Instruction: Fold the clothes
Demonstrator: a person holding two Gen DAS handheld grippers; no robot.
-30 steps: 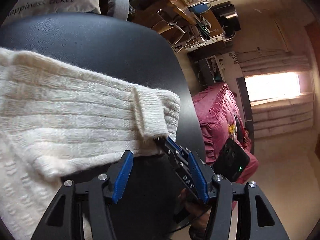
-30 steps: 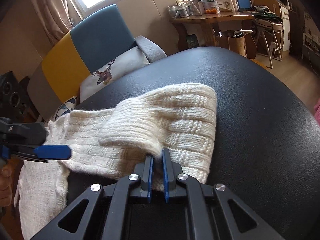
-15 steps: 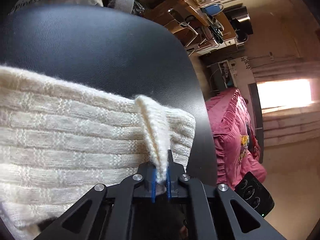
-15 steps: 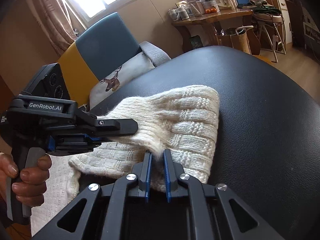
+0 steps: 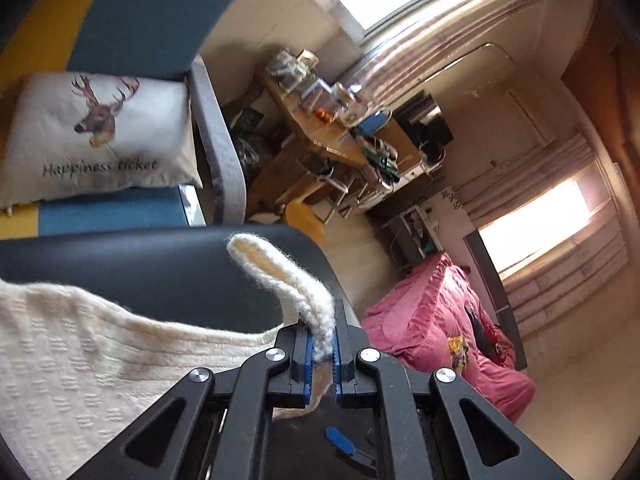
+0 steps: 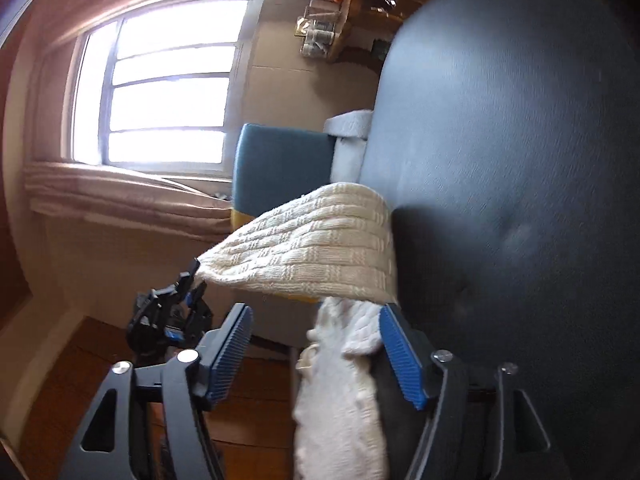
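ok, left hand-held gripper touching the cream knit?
Touching. Left wrist view: the left hand-held gripper is shut on a fold of the cream knit, both blue pads pressed against it.

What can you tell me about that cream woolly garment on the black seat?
The cream knit garment is thick and fuzzy, with a ribbed, basket-like pattern. The left gripper has its jaws shut on one folded edge and holds it above the black cushion. The rest hangs off the edge. The right gripper, jaws opening, grips nothing.
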